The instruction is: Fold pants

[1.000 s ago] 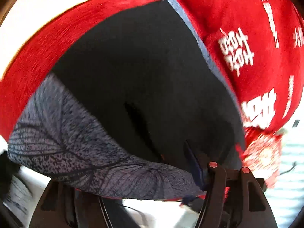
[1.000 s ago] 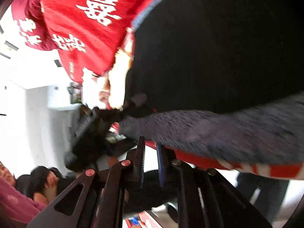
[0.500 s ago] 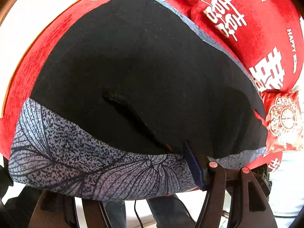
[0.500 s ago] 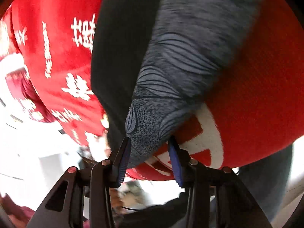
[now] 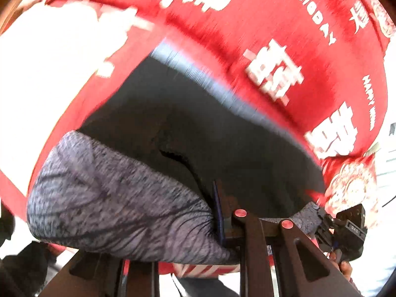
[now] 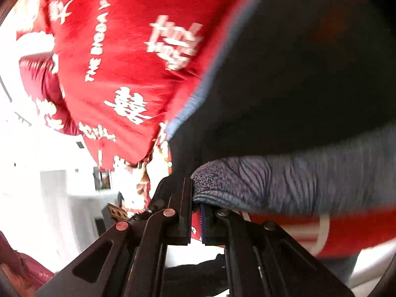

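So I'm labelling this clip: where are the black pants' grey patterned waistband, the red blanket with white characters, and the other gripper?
grey patterned waistband point(image 5: 118, 198), left wrist view, bunched middle.
red blanket point(image 6: 128, 57), right wrist view, lettered surface.
right gripper point(image 5: 324, 219), left wrist view, fingertips.

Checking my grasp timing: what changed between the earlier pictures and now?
Both grippers closed on the pants' grey patterned band: the left gripper pinches it, bunching the cloth, and the right gripper clamps its corner. The red blanket stays underneath.

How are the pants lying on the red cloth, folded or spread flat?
Spread, not yet folded: the black pants lie open on the red cloth, only the grey patterned waistband bunched and pinched by both grippers.
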`<action>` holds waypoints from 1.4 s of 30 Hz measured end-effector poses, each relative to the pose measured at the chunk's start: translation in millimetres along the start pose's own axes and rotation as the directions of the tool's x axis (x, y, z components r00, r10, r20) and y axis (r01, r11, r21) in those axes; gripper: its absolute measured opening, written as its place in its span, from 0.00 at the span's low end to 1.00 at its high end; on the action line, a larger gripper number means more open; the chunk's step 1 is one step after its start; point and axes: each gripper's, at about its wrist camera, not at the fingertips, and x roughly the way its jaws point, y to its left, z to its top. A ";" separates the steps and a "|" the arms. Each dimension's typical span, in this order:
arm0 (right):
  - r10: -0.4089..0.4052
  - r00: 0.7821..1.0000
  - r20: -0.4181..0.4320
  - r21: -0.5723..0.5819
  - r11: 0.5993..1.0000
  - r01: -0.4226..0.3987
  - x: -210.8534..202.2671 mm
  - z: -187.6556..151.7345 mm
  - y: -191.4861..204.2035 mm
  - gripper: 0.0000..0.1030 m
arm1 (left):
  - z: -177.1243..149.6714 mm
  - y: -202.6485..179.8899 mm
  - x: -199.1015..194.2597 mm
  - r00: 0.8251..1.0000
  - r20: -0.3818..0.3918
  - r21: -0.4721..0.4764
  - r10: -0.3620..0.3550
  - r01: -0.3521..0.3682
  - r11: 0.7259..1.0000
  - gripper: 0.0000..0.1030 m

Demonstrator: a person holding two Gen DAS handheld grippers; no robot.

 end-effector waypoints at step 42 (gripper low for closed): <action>-0.400 0.915 -0.049 -0.401 0.847 0.349 92.7 203.7 44.7 0.57 | 115.2 -64.4 137.7 0.832 0.066 0.262 0.551 -0.547 0.795 0.81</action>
